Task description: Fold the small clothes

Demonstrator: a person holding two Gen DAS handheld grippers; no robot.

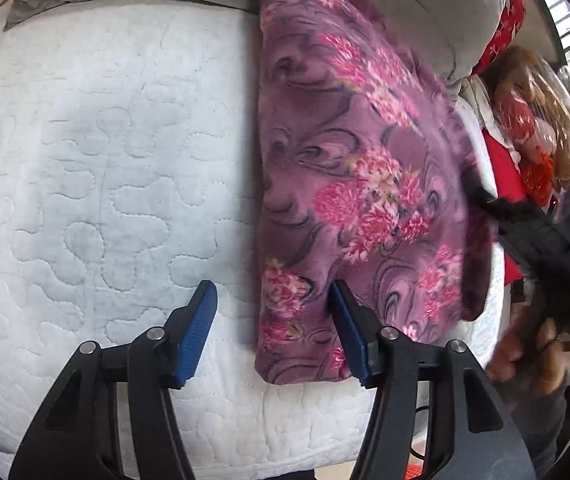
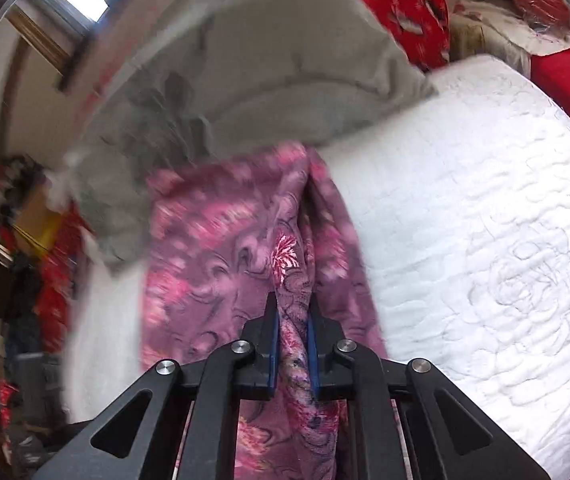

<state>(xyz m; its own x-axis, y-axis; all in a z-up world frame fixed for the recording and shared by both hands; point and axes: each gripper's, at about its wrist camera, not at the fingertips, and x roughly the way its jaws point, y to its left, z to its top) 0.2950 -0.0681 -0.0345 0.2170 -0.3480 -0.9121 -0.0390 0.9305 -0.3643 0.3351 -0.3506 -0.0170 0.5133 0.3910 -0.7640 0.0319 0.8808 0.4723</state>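
My right hand-held gripper pinches the purple floral garment; my left stands apart over its near edge.

The right hand-held gripper (image 2: 293, 320) has its two blue ribbed pads nearly together, clamped on a bunched ridge of the soft, fleecy purple garment (image 2: 221, 264) with pink flower prints, which runs ahead of it as a long folded strip. My left hand-held gripper (image 1: 273, 320) is about half spread and grips nothing: its right pad rests at the garment's (image 1: 349, 184) lower part, its left pad hangs over bare bed, and the cloth's straight folded edge lies between them. Under both lies one white quilted mattress (image 1: 105, 152) stitched in wavy loops. Beyond the garment's far end sits one grey patterned pillow (image 2: 285, 60), with red printed fabric (image 2: 409, 4) just behind it.
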